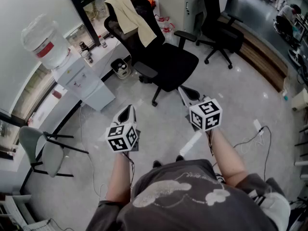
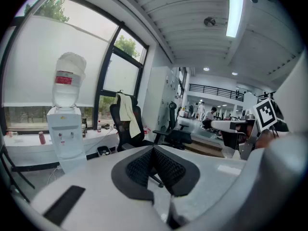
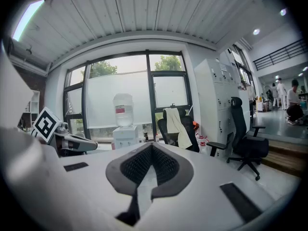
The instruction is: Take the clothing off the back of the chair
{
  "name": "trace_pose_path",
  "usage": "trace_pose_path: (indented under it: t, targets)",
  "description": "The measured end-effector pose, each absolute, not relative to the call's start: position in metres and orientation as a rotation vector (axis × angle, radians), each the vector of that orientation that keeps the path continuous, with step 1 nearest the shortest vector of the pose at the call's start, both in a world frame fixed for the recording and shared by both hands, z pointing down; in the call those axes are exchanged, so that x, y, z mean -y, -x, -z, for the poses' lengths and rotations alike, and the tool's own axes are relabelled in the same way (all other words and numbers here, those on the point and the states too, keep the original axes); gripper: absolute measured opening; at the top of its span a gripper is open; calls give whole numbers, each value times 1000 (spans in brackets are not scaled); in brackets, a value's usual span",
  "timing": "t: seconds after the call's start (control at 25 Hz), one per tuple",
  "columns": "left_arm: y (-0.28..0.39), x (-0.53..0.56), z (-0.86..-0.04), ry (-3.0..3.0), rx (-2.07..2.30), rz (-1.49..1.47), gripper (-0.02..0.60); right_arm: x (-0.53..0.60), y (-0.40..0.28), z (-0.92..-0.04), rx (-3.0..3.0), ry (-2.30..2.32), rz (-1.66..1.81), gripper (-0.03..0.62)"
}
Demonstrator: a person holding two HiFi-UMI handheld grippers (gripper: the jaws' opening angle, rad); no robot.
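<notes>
At the near edge of a pale office floor [image 1: 269,105], the person's left gripper [image 1: 128,110] and right gripper [image 1: 184,91] point forward, each with its jaws pressed together on nothing. Ahead, well apart from the 2 tools, stands a black office chair [image 1: 166,64] with a cream garment [image 1: 130,13] draped over its backrest, near a water dispenser [image 1: 79,78]. The reach looks barely begun. It likely calls for closing in, opening 1 pair of jaws, pinching the cloth near the top and lifting it clear.
</notes>
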State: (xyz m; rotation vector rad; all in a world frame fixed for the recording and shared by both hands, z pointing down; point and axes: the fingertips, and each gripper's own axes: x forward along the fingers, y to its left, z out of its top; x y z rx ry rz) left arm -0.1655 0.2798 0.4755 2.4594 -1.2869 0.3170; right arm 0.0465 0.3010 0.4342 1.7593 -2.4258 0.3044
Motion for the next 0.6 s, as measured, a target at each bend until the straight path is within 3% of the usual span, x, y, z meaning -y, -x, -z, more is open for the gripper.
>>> trace_pose_path:
  t: [0.6]
  targets:
    - [137, -285, -483, -2423, 1301, -309, 0, -303, -81, -451, 2422, -1767, -314, -9]
